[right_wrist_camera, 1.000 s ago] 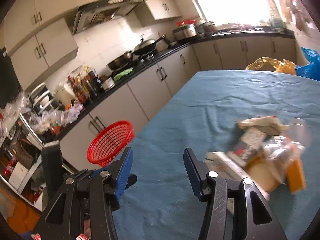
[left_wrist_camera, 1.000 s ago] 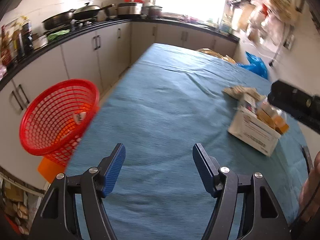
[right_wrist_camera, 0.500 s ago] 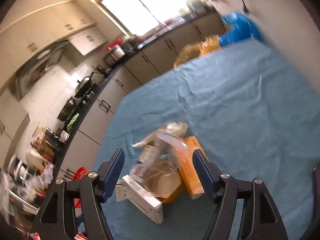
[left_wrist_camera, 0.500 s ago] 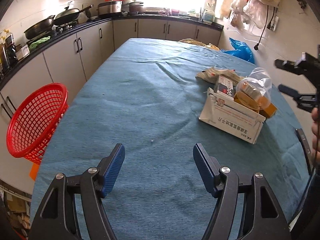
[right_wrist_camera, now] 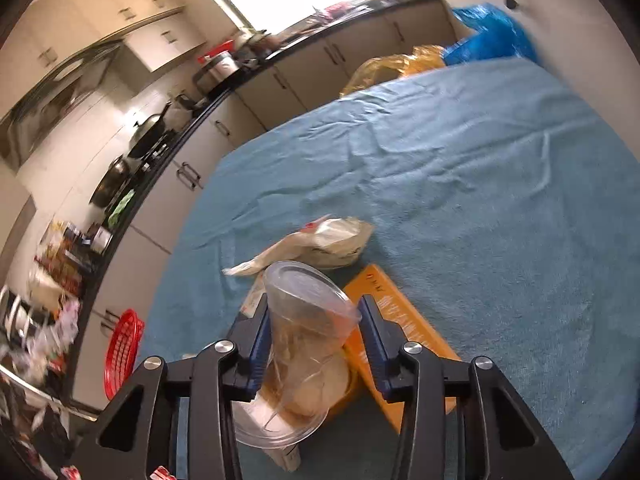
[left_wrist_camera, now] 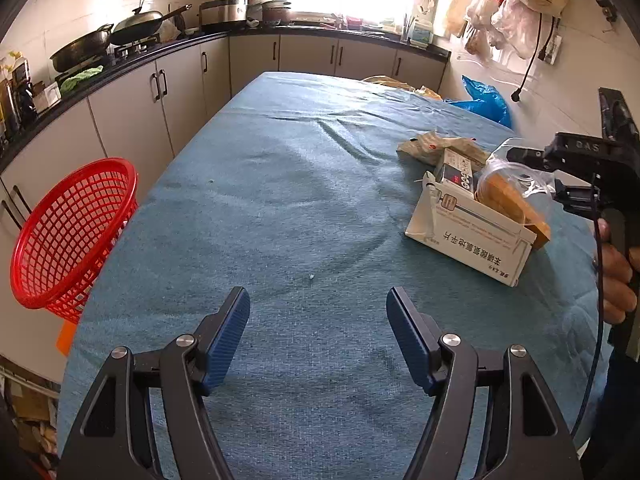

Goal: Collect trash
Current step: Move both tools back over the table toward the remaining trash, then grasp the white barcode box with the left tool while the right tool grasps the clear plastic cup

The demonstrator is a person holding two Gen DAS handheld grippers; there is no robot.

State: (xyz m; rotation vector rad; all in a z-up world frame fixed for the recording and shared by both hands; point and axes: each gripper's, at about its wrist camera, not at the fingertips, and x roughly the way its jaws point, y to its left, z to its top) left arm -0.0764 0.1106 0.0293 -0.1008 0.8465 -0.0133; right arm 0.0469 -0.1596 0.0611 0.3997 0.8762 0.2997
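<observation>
Since half a second ago the right gripper has dropped onto the trash pile: the clear plastic cup, then ahead of its spread fingers, now sits between them, and the jaws are closing. Left pad appears to touch the cup wall; right pad lies against the flared rim. Whether the cup is firmly pinched cannot be told. Left wrist view is little changed over the same interval.

Right wrist view: cup at lower centre of frame, tilted, mouth facing up and away. Orange box lies just right of it, partly under the right finger. Crumpled pale wrapper sits above the cup, mid-frame. Red basket at lower left, beyond the table edge.

Left wrist view: left gripper at bottom centre, fingers spread wide, nothing between them, over bare blue tablecloth. White carton with printed text lies at right of frame, touching the pile. Right gripper enters at right edge, held by a hand. Red basket hangs tilted off the table's left side, mid-left of frame.
</observation>
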